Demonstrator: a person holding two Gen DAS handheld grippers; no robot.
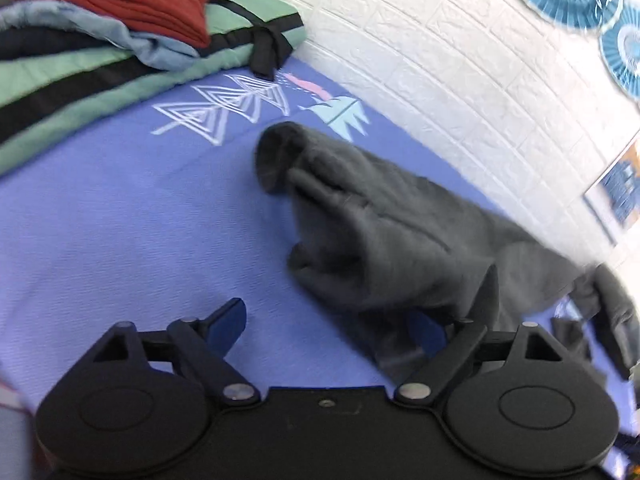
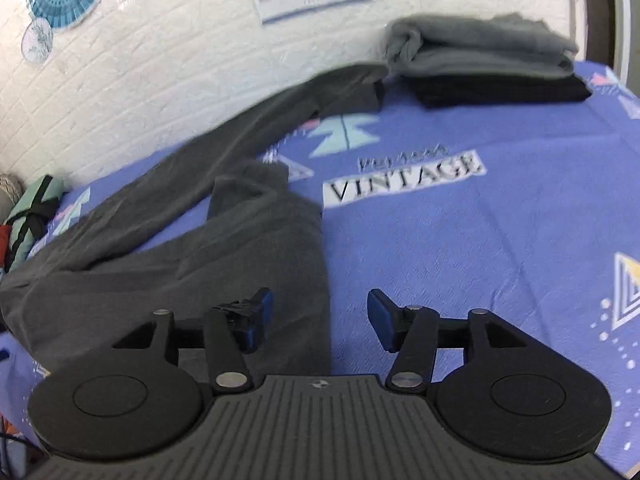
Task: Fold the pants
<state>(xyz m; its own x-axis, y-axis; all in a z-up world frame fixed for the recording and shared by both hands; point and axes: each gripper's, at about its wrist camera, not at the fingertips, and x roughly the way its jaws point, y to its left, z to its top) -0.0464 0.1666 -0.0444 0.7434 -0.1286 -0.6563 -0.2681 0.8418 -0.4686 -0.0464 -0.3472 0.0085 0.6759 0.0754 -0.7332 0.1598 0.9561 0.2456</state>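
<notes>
The dark grey pants (image 1: 380,232) lie crumpled on the blue printed bedsheet (image 1: 120,220), one rolled end pointing toward the far wall. My left gripper (image 1: 332,320) is open just in front of them. Its right finger (image 1: 486,296) rests against the cloth's near edge, and its left finger hangs over bare sheet. In the right wrist view the pants (image 2: 192,248) stretch from lower left up to the wall, one leg folded across. My right gripper (image 2: 320,316) is open over the pants' right edge, with nothing pressed between the pads.
A pile of folded red, blue and green clothes (image 1: 112,28) lies at the far left of the bed. A grey and black folded stack (image 2: 488,60) sits at the far right. The white brick wall (image 1: 440,60) runs along the bed's far side.
</notes>
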